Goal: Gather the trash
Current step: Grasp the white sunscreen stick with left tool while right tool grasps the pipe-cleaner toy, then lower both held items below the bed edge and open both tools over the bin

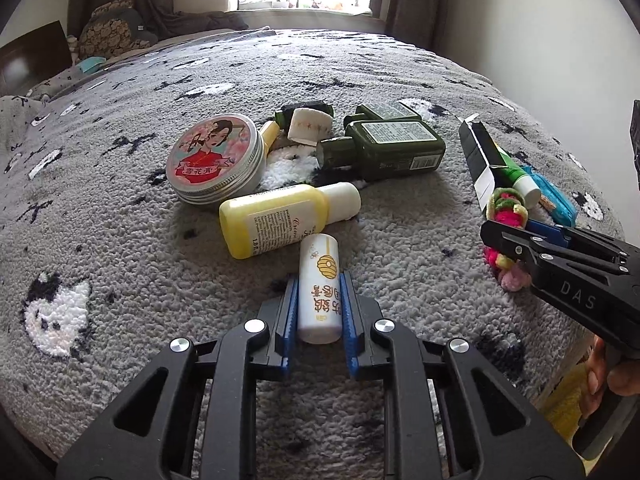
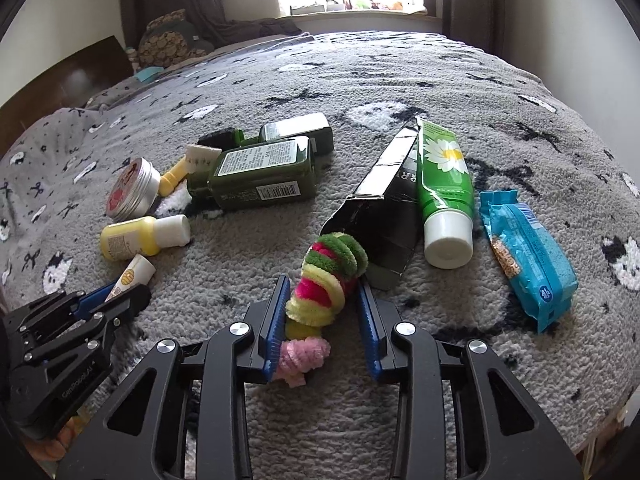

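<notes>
1. Left wrist view. The left gripper (image 1: 319, 308) has its jaws clamped on a small white tube (image 1: 319, 294) with a yellow beehive print; both blue pads press its sides. The tube lies on the grey fleece blanket (image 1: 120, 240) of a bed, its far end touching a yellow bottle (image 1: 280, 218) with a white cap.
2. Same view, beyond the yellow bottle: a round tin (image 1: 216, 158) with a picture lid, touching the bottle. Right of the tin lie two dark green bottles (image 1: 384, 148), on their sides, one behind the other.
3. Same view, right edge: the right gripper (image 1: 508, 248) reaches in, held by a hand (image 1: 608, 376). Its tips sit at a stack of fuzzy hair ties (image 1: 506, 204). Behind the ties lie a black carton (image 1: 478, 160), a green tube (image 1: 520, 180) and a blue packet (image 1: 554, 198).
4. Right wrist view. The right gripper (image 2: 323, 320) has the hair ties (image 2: 320, 292) between its jaws. The left pad presses the yellow and pink loops; the right pad touches the stack near its tip only. Jaws closed on the ties.
5. Same view: the black carton (image 2: 380, 232) lies open-ended just behind the ties, touching them. The green tube (image 2: 444, 200) rests against the carton's right side, white cap toward the camera. The blue packet (image 2: 528, 256) lies just right of the tube.
6. Same view, left: the left gripper (image 2: 120, 292) holds the white tube (image 2: 134, 274).
</notes>
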`<state>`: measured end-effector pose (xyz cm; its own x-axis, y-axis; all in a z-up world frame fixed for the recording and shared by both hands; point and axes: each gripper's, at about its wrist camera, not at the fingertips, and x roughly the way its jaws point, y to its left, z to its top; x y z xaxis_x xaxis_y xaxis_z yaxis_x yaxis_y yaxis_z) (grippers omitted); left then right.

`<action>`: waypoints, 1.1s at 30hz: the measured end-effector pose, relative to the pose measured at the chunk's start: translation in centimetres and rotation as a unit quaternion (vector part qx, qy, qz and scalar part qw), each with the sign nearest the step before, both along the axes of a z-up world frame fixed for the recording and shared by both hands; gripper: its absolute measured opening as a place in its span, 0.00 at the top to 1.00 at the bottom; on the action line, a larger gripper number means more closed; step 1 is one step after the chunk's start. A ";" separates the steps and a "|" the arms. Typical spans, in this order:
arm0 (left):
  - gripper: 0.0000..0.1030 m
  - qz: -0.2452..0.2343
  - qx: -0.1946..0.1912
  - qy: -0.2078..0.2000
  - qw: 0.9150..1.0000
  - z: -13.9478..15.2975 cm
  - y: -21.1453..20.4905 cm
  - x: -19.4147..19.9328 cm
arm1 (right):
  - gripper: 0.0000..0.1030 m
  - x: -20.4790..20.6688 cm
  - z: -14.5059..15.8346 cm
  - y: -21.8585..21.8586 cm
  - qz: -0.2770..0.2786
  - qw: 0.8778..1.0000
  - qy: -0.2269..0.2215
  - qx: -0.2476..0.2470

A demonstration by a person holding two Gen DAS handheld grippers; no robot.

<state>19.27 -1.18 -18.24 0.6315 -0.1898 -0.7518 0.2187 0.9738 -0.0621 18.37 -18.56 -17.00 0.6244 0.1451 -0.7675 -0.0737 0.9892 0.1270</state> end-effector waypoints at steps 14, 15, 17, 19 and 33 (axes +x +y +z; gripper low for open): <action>0.83 0.001 -0.002 -0.047 0.999 4.6 -1.1 -5.8 | 0.80 -4.9 3.5 -1.7 0.000 0.999 -0.041 -0.008; 0.83 0.002 -0.003 -0.052 0.999 5.2 -1.2 -6.2 | 0.80 -5.5 4.1 -1.9 -0.001 0.999 -0.049 -0.008; 0.83 0.002 -0.006 -0.066 0.998 6.5 -1.5 -7.4 | 0.80 -7.0 5.8 -2.5 -0.005 0.997 -0.071 -0.008; 0.83 -0.001 -0.006 -0.078 0.997 7.7 -1.9 -8.6 | 0.80 -8.0 6.8 -2.8 -0.004 0.996 -0.084 -0.008; 0.82 0.011 -0.002 -0.128 0.992 10.8 -2.7 -17.1 | 0.80 -16.7 10.5 -3.7 0.031 0.987 -0.152 -0.033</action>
